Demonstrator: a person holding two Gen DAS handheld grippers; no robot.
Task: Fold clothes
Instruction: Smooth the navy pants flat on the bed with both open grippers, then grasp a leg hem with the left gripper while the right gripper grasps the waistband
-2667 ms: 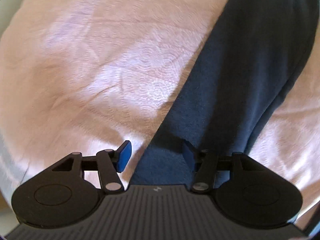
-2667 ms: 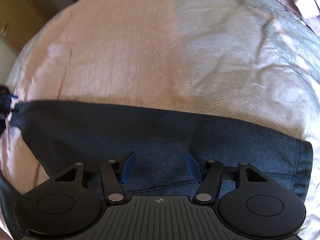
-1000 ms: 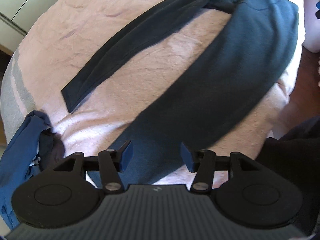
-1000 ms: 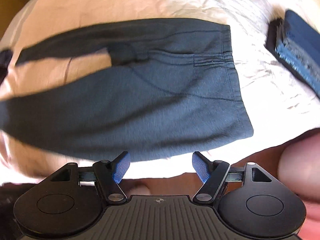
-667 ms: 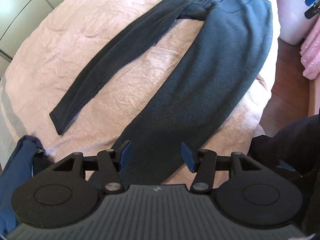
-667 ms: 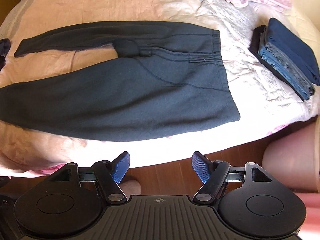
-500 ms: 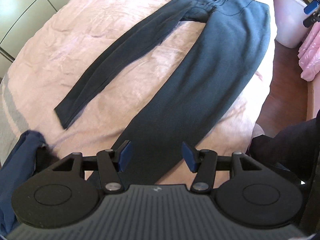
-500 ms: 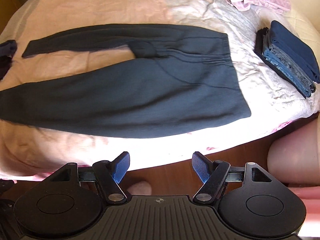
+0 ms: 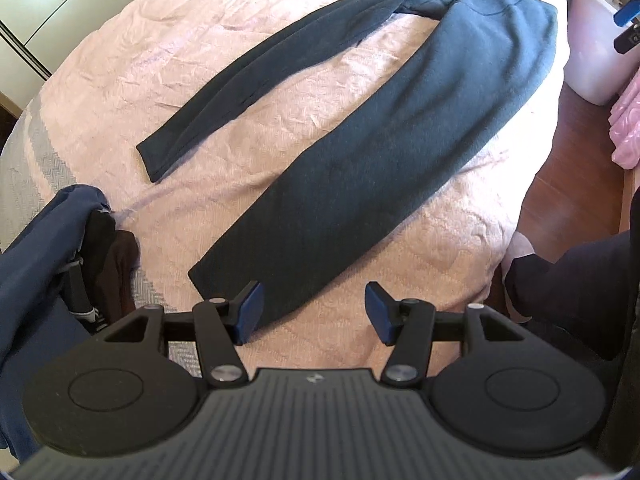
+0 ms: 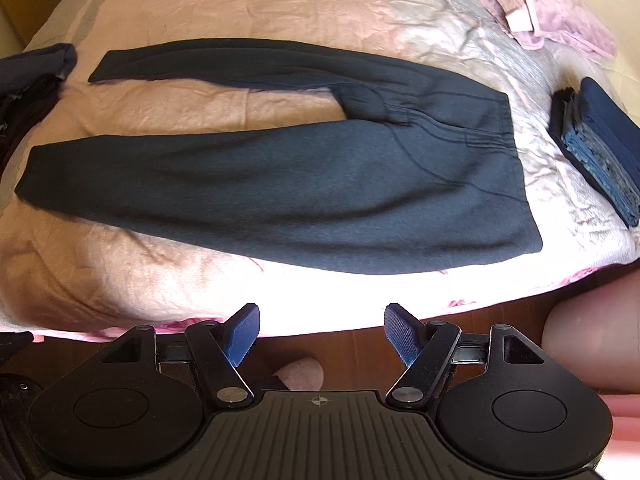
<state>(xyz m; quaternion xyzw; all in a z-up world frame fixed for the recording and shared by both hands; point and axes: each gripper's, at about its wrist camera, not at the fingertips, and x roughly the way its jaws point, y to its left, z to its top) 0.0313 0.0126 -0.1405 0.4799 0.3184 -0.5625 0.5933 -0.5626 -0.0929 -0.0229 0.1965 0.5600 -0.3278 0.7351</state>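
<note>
**On the bed, one pair of trousers laid flat, both grippers empty**

On the bed (image 10: 280,8), a pink quilted cover lies wrinkled, turning to a pale grey herringbone weave toward its edges. Reddish-brown wood floor (image 10: 360,344) runs along the near side, and pale cupboard doors (image 9: 52,8) stand beyond the far corner in the left wrist view.

One pair of dark grey trousers (image 10: 304,184) lies spread flat on the cover, its two legs parted in a narrow V and the waistband near the right edge of the bed. Beside the waistband sits one stack of folded blue garments (image 10: 596,144); further back lies a crumpled pink cloth (image 10: 560,20). Past the leg cuffs, a loose heap of navy and dark clothes (image 9: 48,260) rests at the bed's end. A white bin (image 9: 588,48) stands on the floor by the waistband side.

The left gripper (image 9: 314,312) hangs above the cuff of the nearer leg, fingers apart, nothing between them. The right gripper (image 10: 322,334) is off the bed's edge over the floor, fingers spread wide and empty.
</note>
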